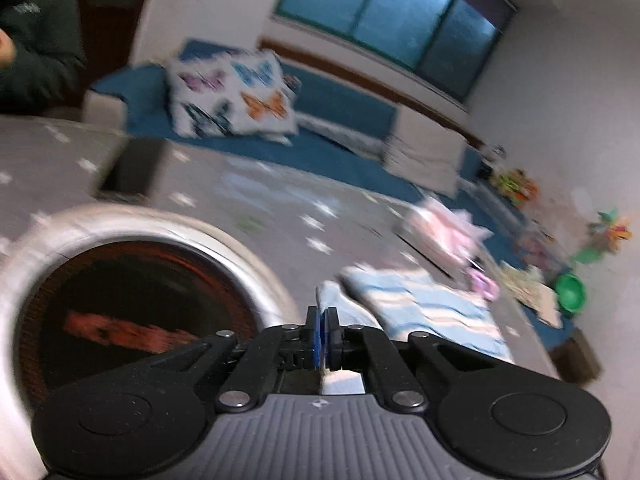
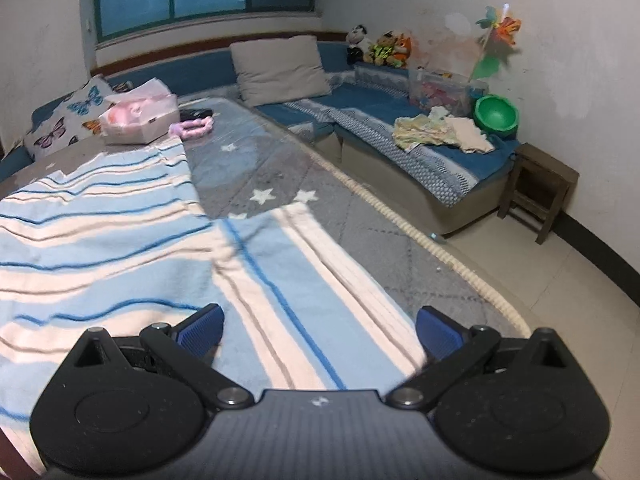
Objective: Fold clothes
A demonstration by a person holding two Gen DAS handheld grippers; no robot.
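Note:
A light blue and white striped garment [image 2: 120,232] lies spread on the grey star-patterned bed cover [image 2: 280,168], one sleeve [image 2: 304,280] reaching toward me. My right gripper [image 2: 318,330] is open, its blue pads [image 2: 438,332] just above that sleeve. In the blurred left wrist view the same garment [image 1: 424,308] lies ahead. My left gripper [image 1: 323,332] is shut, and a strip of pale cloth seems pinched between its blue pads [image 1: 318,336].
A round metal-rimmed dish [image 1: 132,280] sits close at left. A pink box [image 2: 140,116] and pink item [image 2: 192,126] lie further back. Butterfly pillow [image 2: 68,120], blue sofa [image 2: 400,132] with loose clothes [image 2: 440,130], green bowl [image 2: 496,114], wooden stool [image 2: 540,188].

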